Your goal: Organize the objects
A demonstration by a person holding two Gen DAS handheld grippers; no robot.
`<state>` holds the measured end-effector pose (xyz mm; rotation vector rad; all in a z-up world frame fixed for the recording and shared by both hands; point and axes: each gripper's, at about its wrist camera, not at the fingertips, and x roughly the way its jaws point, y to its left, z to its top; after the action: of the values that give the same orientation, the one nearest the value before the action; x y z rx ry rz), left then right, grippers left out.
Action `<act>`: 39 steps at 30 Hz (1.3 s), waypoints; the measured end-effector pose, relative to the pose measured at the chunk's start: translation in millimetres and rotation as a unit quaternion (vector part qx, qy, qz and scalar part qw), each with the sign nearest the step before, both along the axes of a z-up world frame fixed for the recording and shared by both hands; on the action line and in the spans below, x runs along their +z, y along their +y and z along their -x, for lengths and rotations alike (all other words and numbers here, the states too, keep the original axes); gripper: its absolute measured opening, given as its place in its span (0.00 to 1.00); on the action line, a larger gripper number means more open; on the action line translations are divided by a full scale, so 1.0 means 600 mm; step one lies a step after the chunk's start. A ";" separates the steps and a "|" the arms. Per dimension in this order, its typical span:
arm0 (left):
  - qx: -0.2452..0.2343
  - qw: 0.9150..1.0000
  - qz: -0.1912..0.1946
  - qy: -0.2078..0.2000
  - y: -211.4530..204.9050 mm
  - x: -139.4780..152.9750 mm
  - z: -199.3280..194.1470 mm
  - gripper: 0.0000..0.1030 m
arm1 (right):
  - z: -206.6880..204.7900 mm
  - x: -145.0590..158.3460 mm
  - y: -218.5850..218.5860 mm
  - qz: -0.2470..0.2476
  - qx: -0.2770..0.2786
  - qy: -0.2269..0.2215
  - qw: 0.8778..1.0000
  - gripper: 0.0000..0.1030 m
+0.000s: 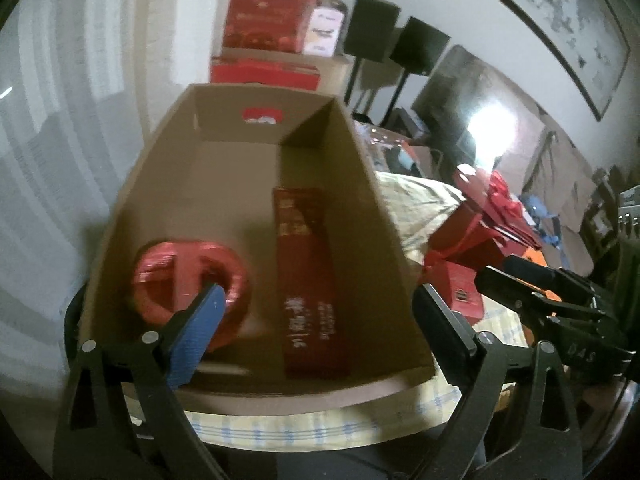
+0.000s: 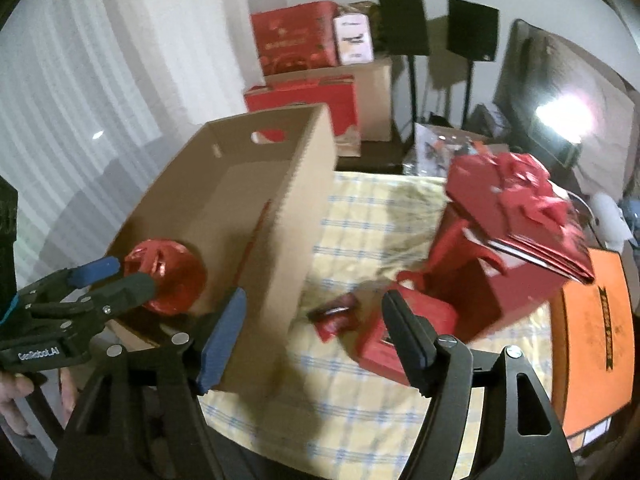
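From my left wrist view the cardboard box (image 1: 224, 184) fills the centre of the frame, open at the top, standing on a yellow-and-blue checked cloth (image 1: 304, 428). I count 2 things inside it: a round red foil-wrapped item (image 1: 180, 276) in the lower left of the box floor, and a long dark red flat packet (image 1: 308, 280) lying lengthwise along the right-hand wall. The 2 lie apart, with bare cardboard between them. A handle cut-out (image 1: 262, 114) shows in the far wall at the top.

My left gripper (image 1: 316, 312) stands wide open over the near end of the box, with nothing pressed between its pads; the blue pad on its left finger overlaps the round item in the picture, but I cannot tell if it touches.

In the right wrist view my right gripper (image 2: 316, 336) is also open and empty, low in the centre of the frame, its left finger just beside the box's outer wall. Beyond its fingers, on the cloth, lie a small red wrapped piece (image 2: 336, 316) and a flat red box (image 2: 400, 332). To the right a red gift bag (image 2: 480, 288) stands open with red folded sheets (image 2: 520, 208) on top, and an orange box (image 2: 592, 344) sits at the right edge.
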<state>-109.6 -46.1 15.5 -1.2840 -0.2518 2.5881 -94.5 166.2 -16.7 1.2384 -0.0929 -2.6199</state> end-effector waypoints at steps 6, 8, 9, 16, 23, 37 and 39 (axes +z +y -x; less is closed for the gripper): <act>-0.032 0.999 -0.003 0.000 0.057 0.000 -0.004 0.91 | -0.022 0.001 0.056 -0.004 -0.031 0.003 1.000 0.70; -0.044 0.999 -0.004 -0.001 0.077 -0.002 -0.006 0.91 | -0.028 -0.001 0.073 -0.004 -0.042 0.003 0.999 0.70; -0.048 0.999 -0.004 -0.002 0.086 -0.003 -0.007 0.91 | -0.031 -0.002 0.080 -0.005 -0.045 0.003 0.999 0.70; -0.080 0.997 -0.003 -0.006 0.145 -0.007 -0.009 0.91 | -0.047 -0.016 0.129 -0.018 -0.078 0.002 0.997 0.70; -0.107 0.994 -0.006 -0.011 0.196 -0.013 -0.003 0.88 | -0.059 -0.032 0.170 -0.013 -0.094 -0.004 0.995 0.70; -0.153 0.987 0.024 -0.040 0.276 -0.042 0.017 0.41 | -0.050 -0.080 0.226 0.075 -0.102 -0.043 0.991 0.30; -0.156 0.986 0.028 -0.044 0.284 -0.047 0.020 0.38 | -0.046 -0.087 0.228 0.091 -0.099 -0.049 0.990 0.25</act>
<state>-121.3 124.4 -12.6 -1.3381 0.0083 2.2919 -66.7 303.0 -68.7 1.3548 -0.4855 -2.6391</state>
